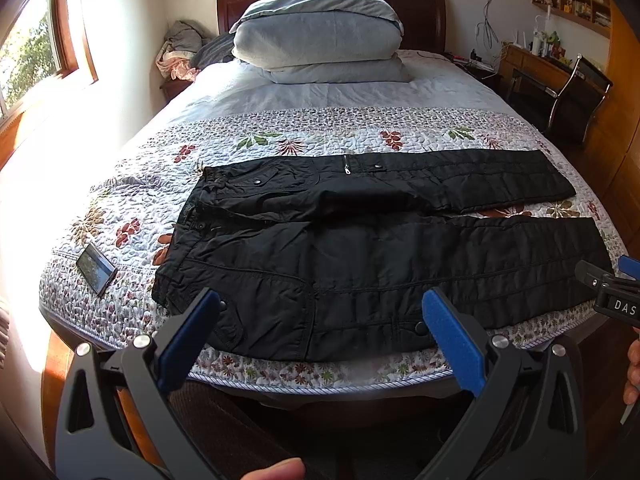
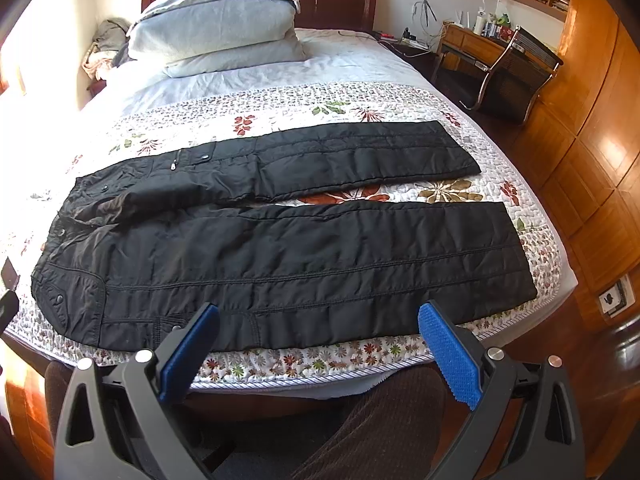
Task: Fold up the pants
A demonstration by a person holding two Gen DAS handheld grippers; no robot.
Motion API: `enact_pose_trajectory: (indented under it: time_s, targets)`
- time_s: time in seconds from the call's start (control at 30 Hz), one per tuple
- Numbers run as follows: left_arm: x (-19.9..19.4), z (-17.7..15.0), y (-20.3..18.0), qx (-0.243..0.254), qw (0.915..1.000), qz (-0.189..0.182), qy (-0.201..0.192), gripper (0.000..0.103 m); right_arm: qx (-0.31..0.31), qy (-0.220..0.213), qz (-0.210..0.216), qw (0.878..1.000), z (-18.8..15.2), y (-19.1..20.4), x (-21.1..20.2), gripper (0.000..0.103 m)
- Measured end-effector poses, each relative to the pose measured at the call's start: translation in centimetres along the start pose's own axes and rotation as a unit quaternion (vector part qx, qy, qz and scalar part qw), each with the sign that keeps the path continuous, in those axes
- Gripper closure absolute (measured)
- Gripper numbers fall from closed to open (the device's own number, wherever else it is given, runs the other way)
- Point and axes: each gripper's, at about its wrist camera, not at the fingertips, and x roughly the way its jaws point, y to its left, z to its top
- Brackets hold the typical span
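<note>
Black padded pants (image 1: pixel 360 248) lie flat across the foot of the bed, waist at the left, both legs spread apart and running to the right; they also show in the right wrist view (image 2: pixel 300 248). My left gripper (image 1: pixel 320 304) is open and empty, held above the near edge of the pants by the waist and hip. My right gripper (image 2: pixel 318 316) is open and empty, above the near leg's lower edge. The right gripper's tip (image 1: pixel 612 284) shows at the right edge of the left wrist view.
The bed has a floral quilt (image 1: pixel 320 128) with stacked pillows and folded duvet (image 1: pixel 320 36) at the head. A phone (image 1: pixel 96 268) lies left of the waist. A desk and chair (image 2: pixel 504 76) stand at the far right. My knees are below the bed edge.
</note>
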Motion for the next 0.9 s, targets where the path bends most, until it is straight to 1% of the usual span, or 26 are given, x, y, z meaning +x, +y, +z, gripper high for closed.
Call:
enact_pose_trajectory:
  time_s: [0.9]
  targets:
    - [0.47, -0.06, 0.0, 0.002, 1.0, 0.001, 0.004, 0.002, 0.001, 0.004, 0.008, 1.0, -0.11, 0.16, 0.44, 0.003]
